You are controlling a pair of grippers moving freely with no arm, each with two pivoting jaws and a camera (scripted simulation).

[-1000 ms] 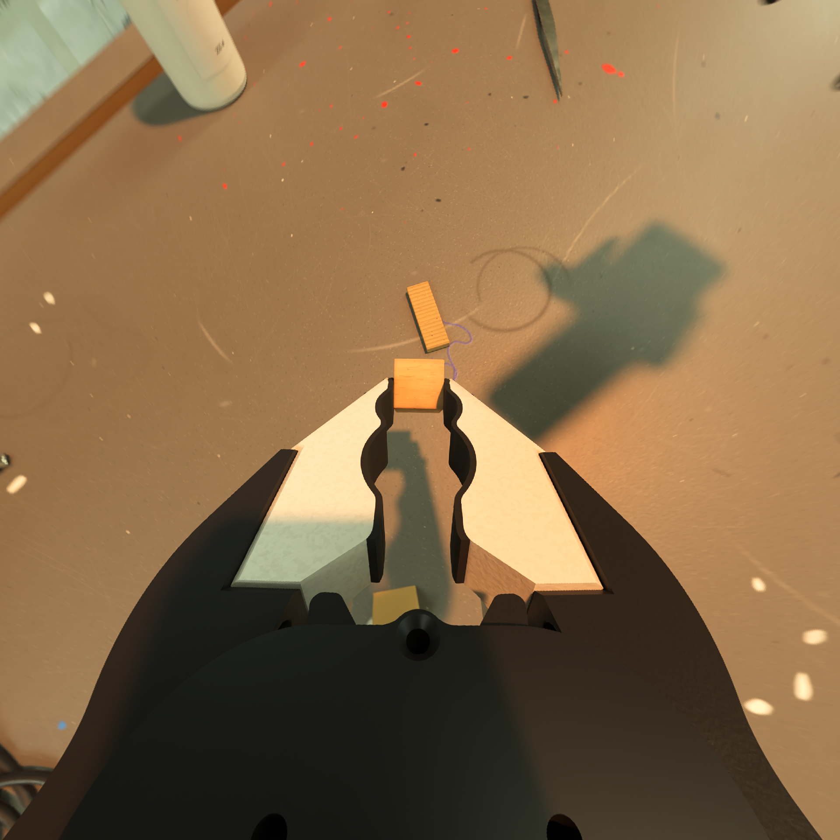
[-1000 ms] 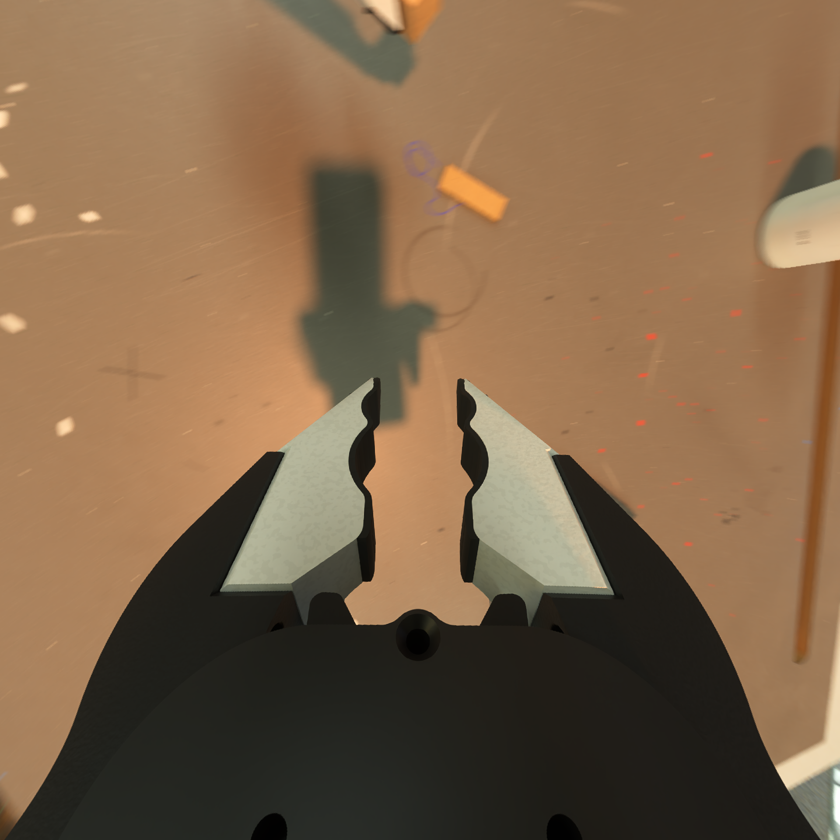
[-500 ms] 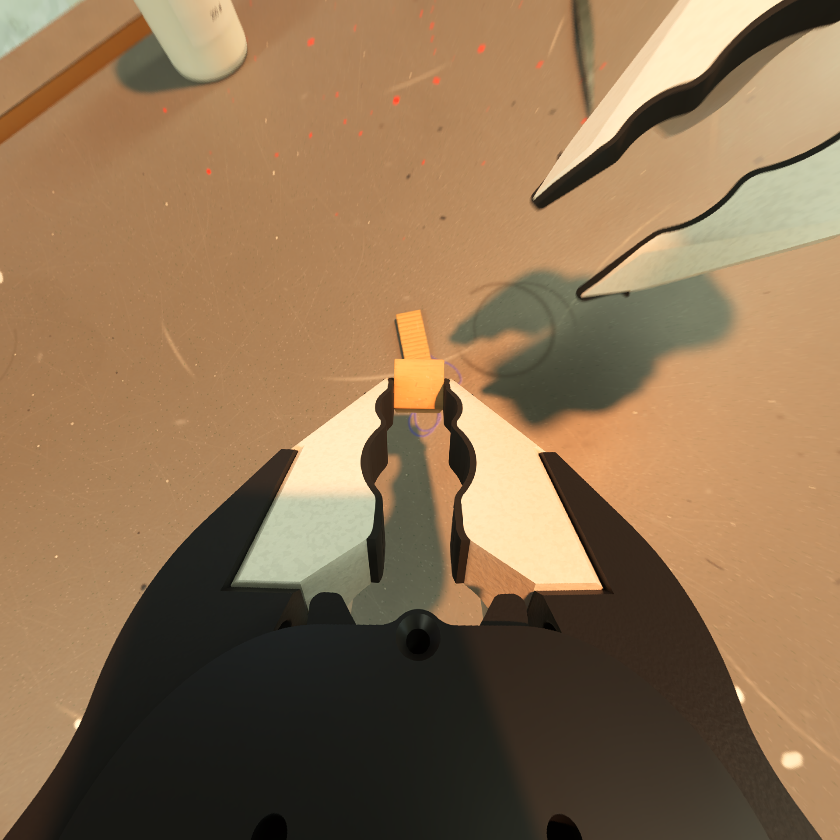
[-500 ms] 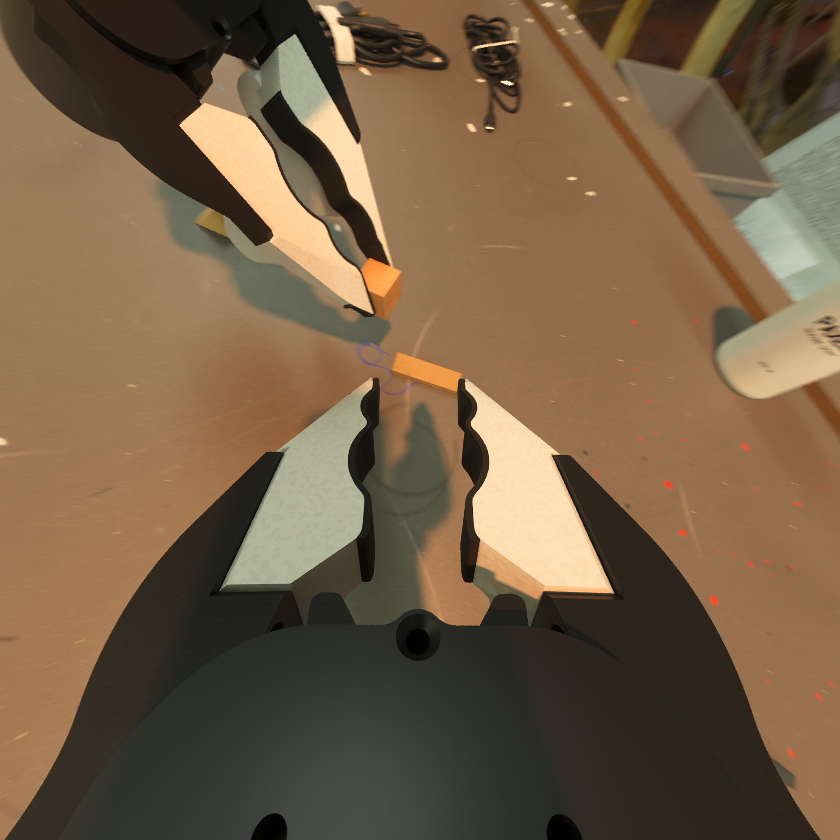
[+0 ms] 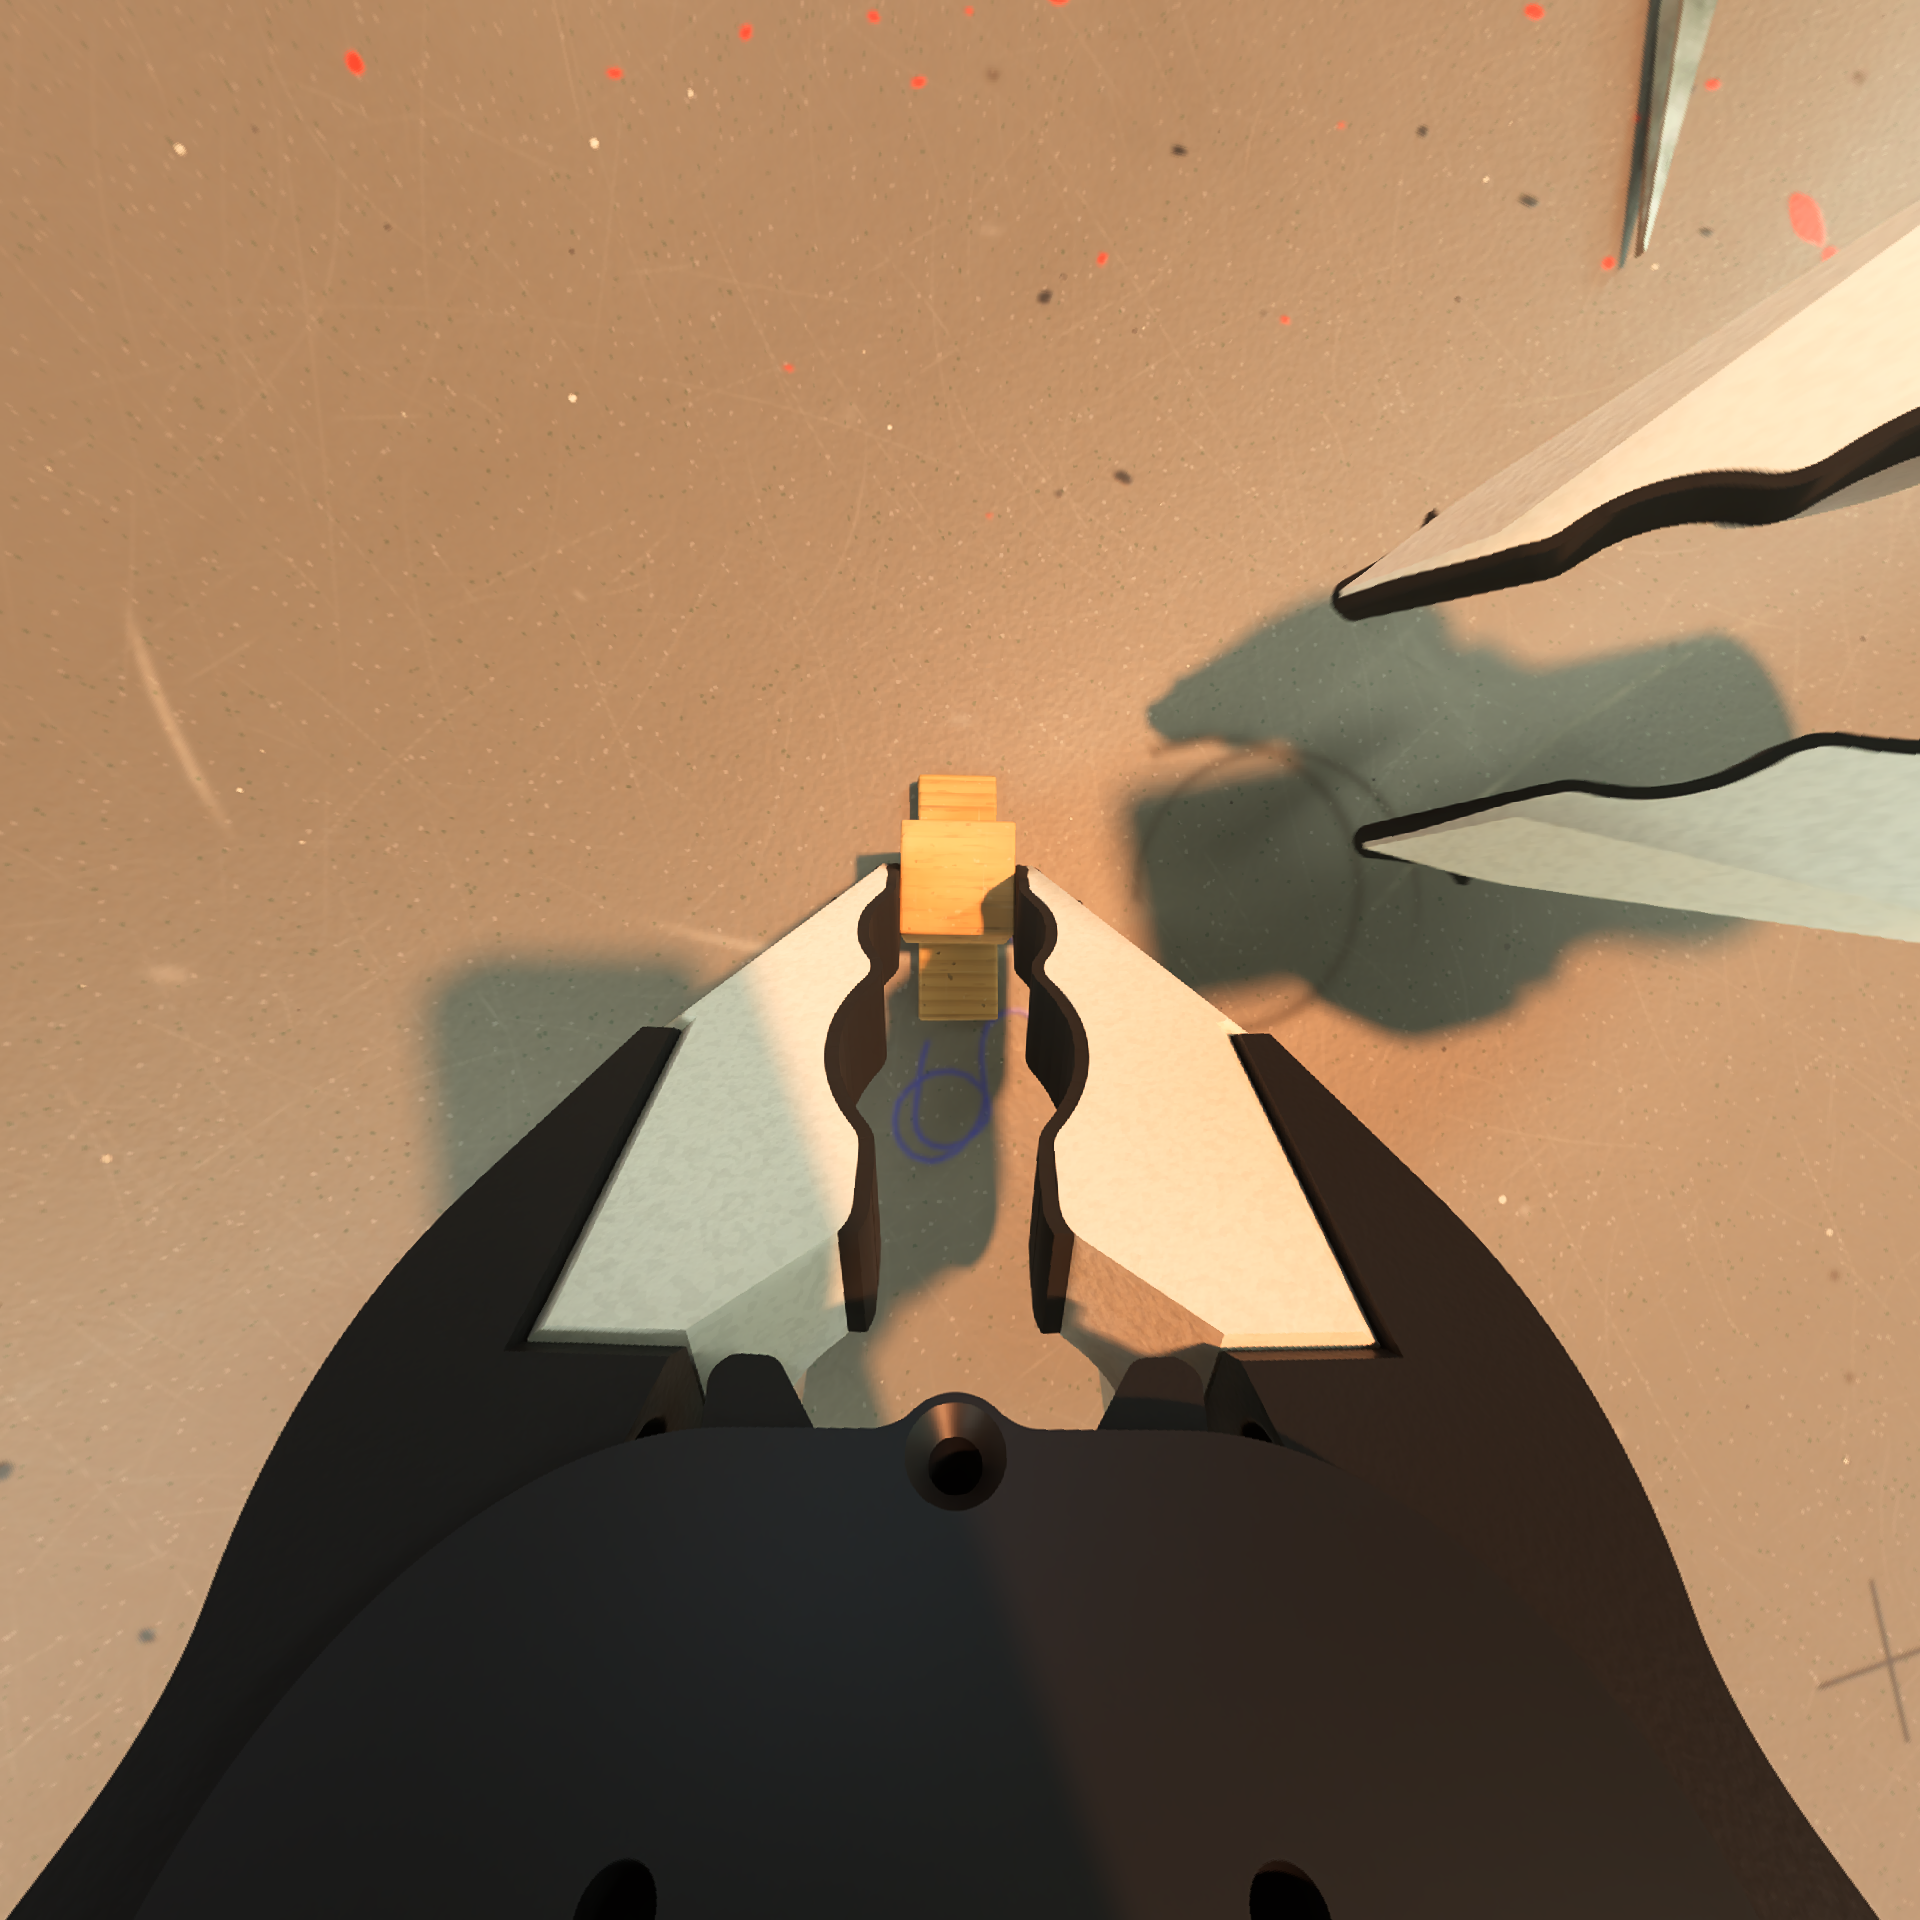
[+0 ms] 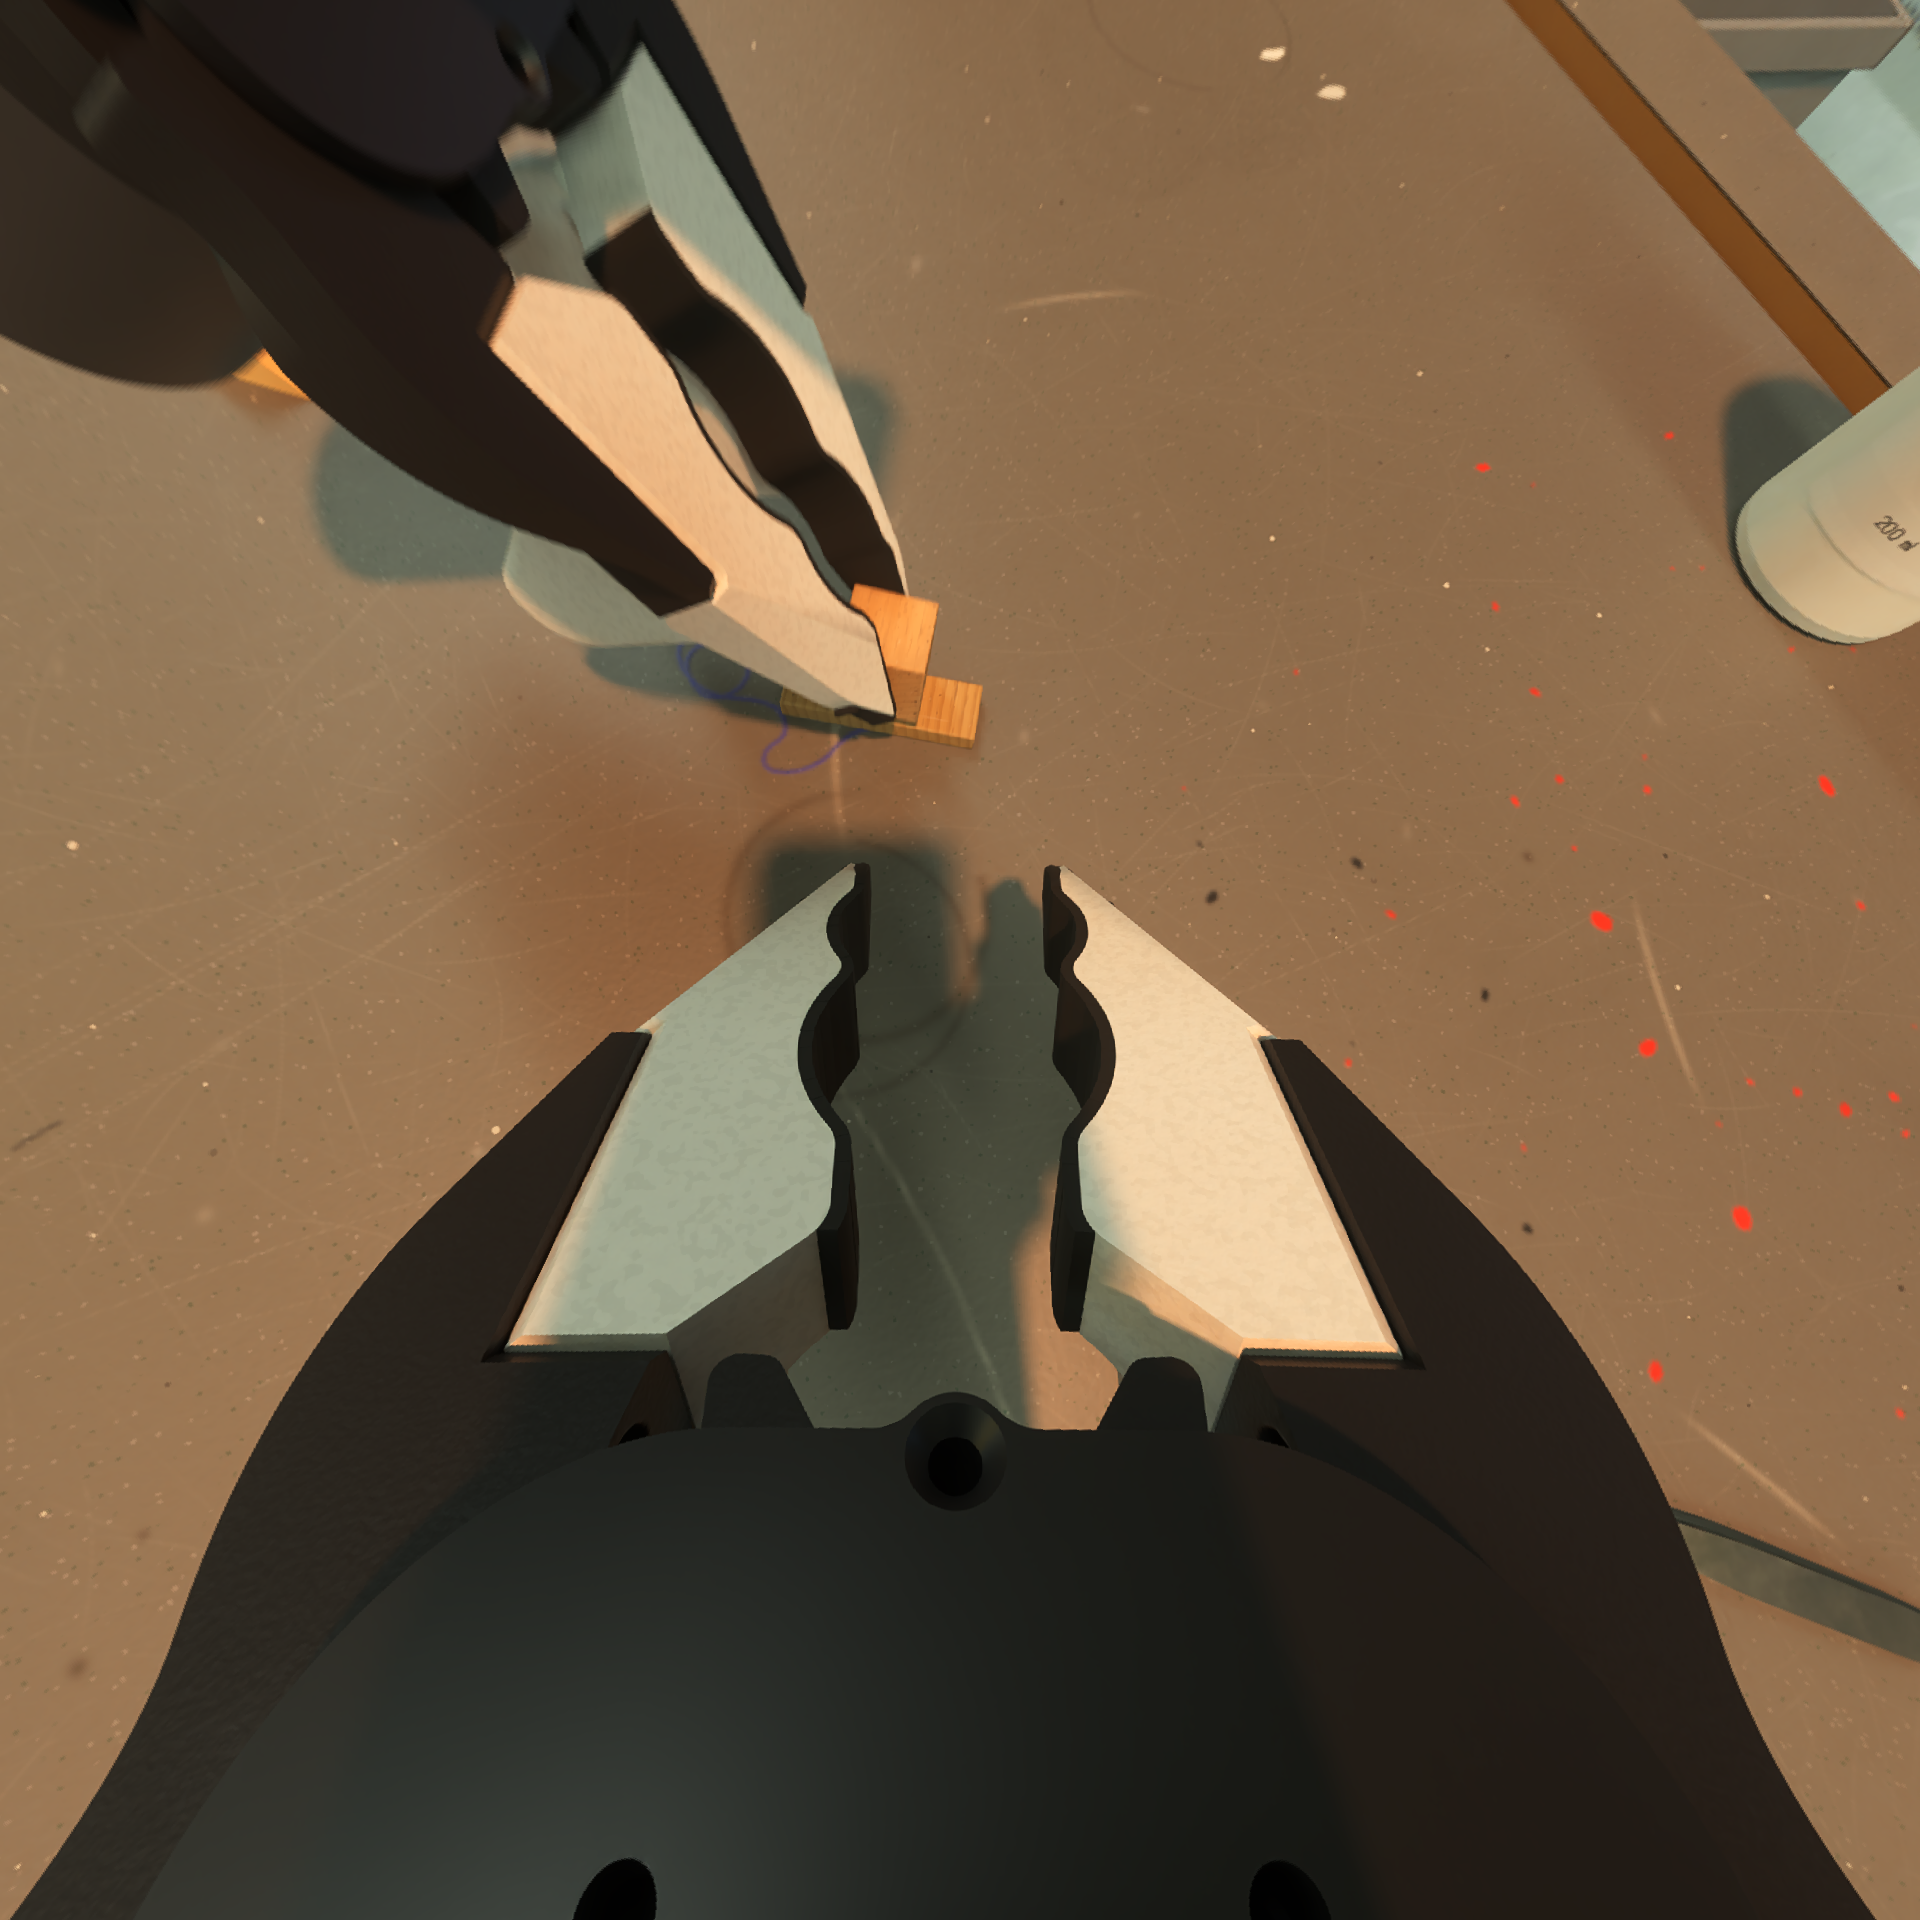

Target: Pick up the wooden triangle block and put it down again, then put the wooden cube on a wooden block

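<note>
My left gripper [image 5: 956, 878] is shut on the wooden cube [image 5: 954, 878]. The cube sits over the middle of a flat wooden block [image 5: 958, 982] lying on the brown table; whether they touch I cannot tell for sure. In the right wrist view the left gripper [image 6: 883, 665] comes in from the upper left with the cube [image 6: 902, 634] on or just over the flat block [image 6: 940, 712]. My right gripper [image 6: 951, 883] is open and empty, a short way in front of the block. A wooden corner [image 6: 265, 374], perhaps the triangle block, peeks out behind the left gripper.
A white bottle [image 6: 1839, 530] lies at the right by the table's wooden edge strip [image 6: 1704, 197]. A thin purple loop of thread [image 5: 935, 1112] lies by the block. A dark metal blade [image 5: 1662, 114] lies farther off. Red specks dot the table.
The left gripper has carried the cube forward and down over the flat block. The right gripper has swung in from a top-down view and now faces the block from close by.
</note>
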